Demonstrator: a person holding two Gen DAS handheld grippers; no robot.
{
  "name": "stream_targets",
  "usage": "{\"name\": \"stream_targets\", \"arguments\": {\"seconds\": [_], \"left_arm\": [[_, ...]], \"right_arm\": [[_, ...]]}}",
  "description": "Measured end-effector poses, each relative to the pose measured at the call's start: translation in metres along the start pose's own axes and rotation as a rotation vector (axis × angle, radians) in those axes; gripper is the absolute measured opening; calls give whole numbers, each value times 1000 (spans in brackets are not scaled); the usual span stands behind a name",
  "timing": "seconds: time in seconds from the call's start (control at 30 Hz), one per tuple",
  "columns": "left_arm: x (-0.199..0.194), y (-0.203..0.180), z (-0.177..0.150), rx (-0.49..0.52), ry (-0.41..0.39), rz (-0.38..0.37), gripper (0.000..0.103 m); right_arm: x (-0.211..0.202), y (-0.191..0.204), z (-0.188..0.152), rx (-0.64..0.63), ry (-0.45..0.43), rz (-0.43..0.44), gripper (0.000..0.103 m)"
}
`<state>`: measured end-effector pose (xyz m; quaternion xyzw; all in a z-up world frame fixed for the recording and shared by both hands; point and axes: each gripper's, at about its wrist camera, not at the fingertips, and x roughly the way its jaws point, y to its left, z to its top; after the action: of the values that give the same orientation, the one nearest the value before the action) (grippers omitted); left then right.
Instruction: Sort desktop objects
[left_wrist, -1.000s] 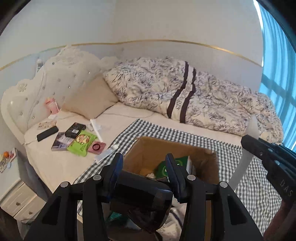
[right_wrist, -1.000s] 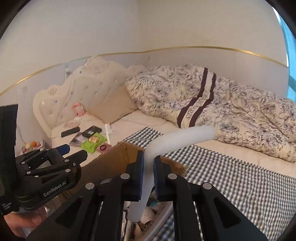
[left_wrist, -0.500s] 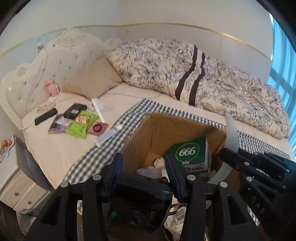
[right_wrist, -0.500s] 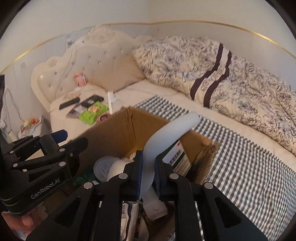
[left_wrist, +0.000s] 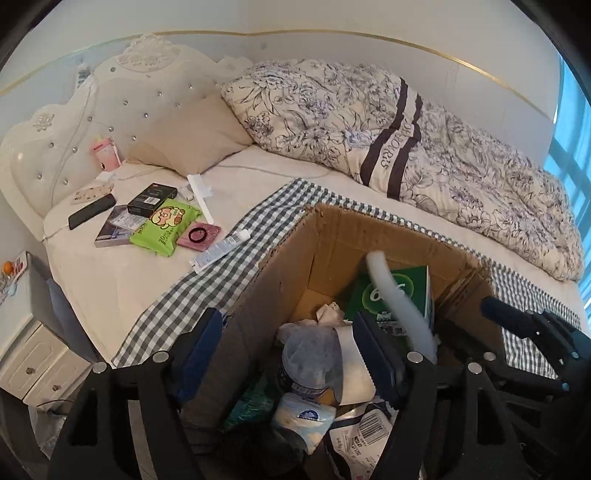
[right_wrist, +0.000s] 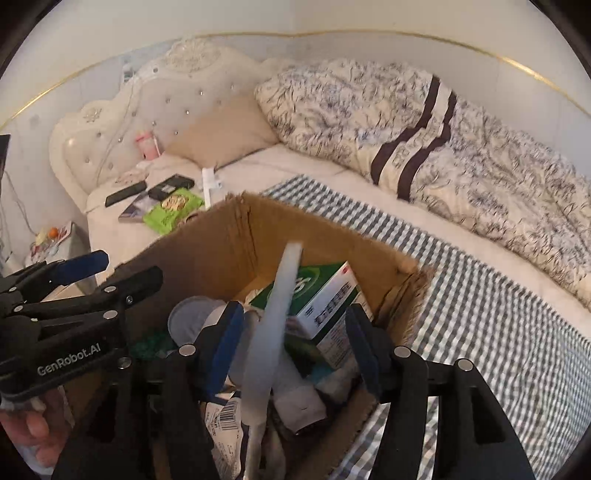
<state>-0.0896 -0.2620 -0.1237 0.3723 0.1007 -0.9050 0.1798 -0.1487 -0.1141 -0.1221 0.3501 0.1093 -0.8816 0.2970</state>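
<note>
The cardboard box (left_wrist: 373, 236) was partly filled; both grippers (left_wrist: 291, 354) (right_wrist: 295, 343) were spread; several items (left_wrist: 166, 225) were left far-left.

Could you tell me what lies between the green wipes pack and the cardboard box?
In the left wrist view, a white tube lies between the wipes pack and cardboard box.

A bed (left_wrist: 122, 280) with a white tufted headboard (left_wrist: 122, 92) stands against a pale wall (left_wrist: 332, 18) with a gold trim line. A beige pillow (left_wrist: 188, 142) leans on the headboard. Beside the pillow, a floral quilt (left_wrist: 424, 147) with dark stripes lies bunched along the wall side. A checked cloth (left_wrist: 229, 273) covers the bed's near part. A white nightstand (left_wrist: 33, 365) stands beside the headboard end.
</note>
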Motion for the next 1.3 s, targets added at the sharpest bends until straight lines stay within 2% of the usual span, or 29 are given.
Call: {"name": "stream_targets", "arguments": {"seconds": [0.27, 0.47, 0.63, 0.87, 1.03, 1.13, 1.2, 1.3], "left_arm": [[-33, -9, 15, 8, -83, -12, 80], [-68, -23, 26, 15, -158, -31, 83], [-94, -42, 30, 15, -205, -75, 87], [-124, -88, 26, 76, -267, -130, 100], [-137, -122, 25, 101, -286, -184, 103], [-145, -143, 24, 114, -294, -228, 103], [-150, -157, 24, 121, -297, -264, 103], [-159, -179, 21, 153, -304, -285, 103]], "right_arm": [[-51, -11, 5, 3, -119, -45, 57], [-91, -31, 7, 41, -176, -69, 59], [-126, -52, 5, 82, -219, -97, 62], [-175, -81, -5, 120, -264, -152, 74], [-208, -104, -16, 140, -283, -207, 79], [-229, -120, -23, 166, -298, -247, 85], [-243, -131, -28, 190, -313, -273, 96], [-268, -148, -37, 221, -341, -327, 100]]}}
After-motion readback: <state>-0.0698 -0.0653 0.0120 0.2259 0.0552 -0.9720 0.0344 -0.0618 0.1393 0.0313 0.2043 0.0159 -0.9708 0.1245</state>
